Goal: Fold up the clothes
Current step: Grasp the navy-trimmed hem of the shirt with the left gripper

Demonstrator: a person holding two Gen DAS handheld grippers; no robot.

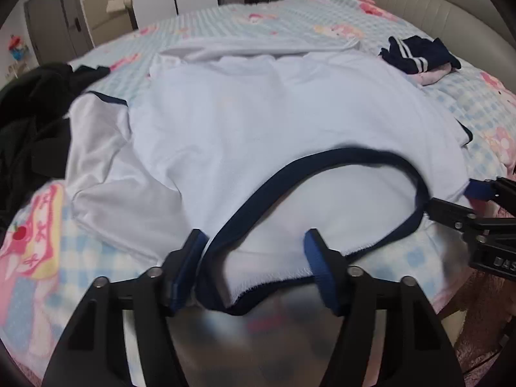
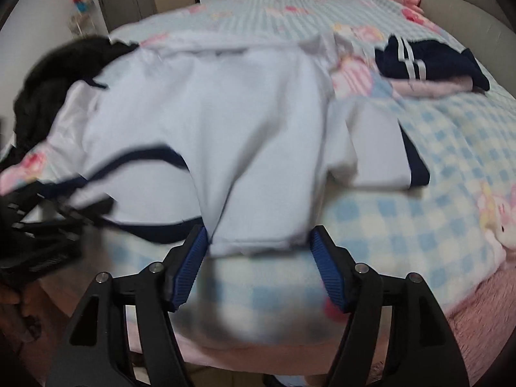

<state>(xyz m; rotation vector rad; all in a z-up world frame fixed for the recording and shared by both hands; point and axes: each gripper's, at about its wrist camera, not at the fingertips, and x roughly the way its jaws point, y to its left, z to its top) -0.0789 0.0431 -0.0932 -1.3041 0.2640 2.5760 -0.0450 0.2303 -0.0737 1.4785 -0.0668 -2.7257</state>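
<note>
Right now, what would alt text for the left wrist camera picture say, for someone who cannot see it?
A white shirt with a navy-trimmed neckline lies spread on a blue checked bedspread. The open left gripper straddles the collar, and the right gripper is at the right edge. A dark clothes pile lies left.

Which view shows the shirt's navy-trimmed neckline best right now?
The left wrist view: the navy-trimmed neckline curves across the white shirt in a nearly full loop just ahead of the open left gripper. The right wrist view shows only a blurred stretch of it at far left.
</note>
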